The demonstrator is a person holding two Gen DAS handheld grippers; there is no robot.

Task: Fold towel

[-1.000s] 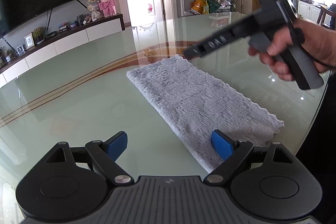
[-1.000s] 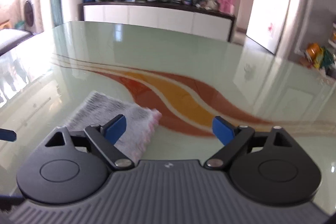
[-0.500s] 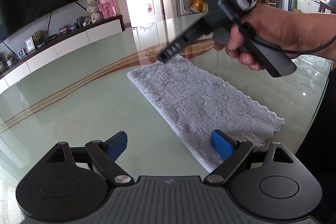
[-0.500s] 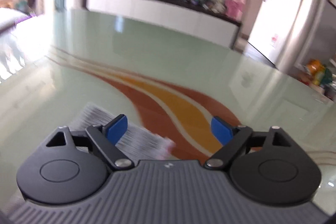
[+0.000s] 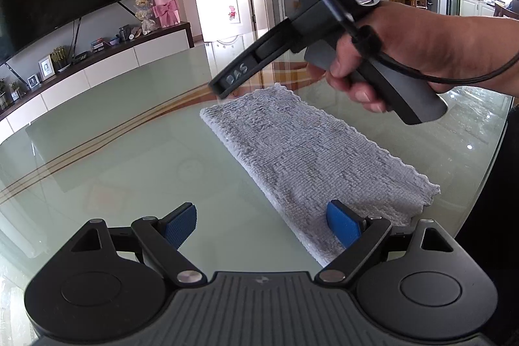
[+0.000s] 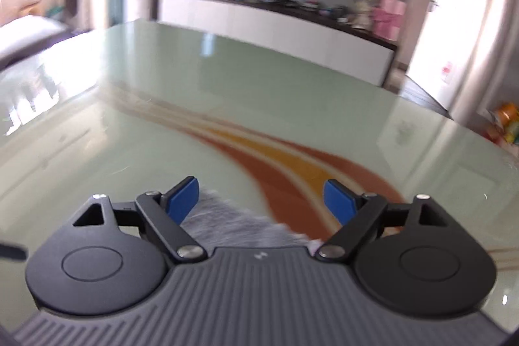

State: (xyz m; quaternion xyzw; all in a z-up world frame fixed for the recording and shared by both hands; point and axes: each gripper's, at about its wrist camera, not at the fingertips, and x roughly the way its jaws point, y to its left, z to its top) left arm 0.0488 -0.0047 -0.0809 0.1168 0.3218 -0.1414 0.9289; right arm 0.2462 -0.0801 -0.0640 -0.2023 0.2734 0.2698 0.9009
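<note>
A grey towel (image 5: 311, 158), folded into a long strip, lies flat on the glass table (image 5: 129, 158). My left gripper (image 5: 262, 224) hovers open over the towel's near end, its right pad above the cloth and its left pad over bare glass. A hand (image 5: 421, 54) holds my right gripper above the towel's far end, its finger (image 5: 236, 77) pointing down toward the far corner. In the right wrist view the right gripper (image 6: 261, 200) has its jaws closing, wide apart, with the towel's far corner (image 6: 236, 226) below and between the pads, which do not press on it.
The round glass table has an orange and brown swirl (image 6: 292, 171) past the towel. The table edge (image 5: 496, 151) curves close on the right. A low white cabinet (image 5: 97, 67) with a television above stands beyond the table.
The right gripper has moved left over the towel's far end and rolled, showing its screen. In its own view the towel corner slid from the left to between the fingers. The left gripper stayed still.
</note>
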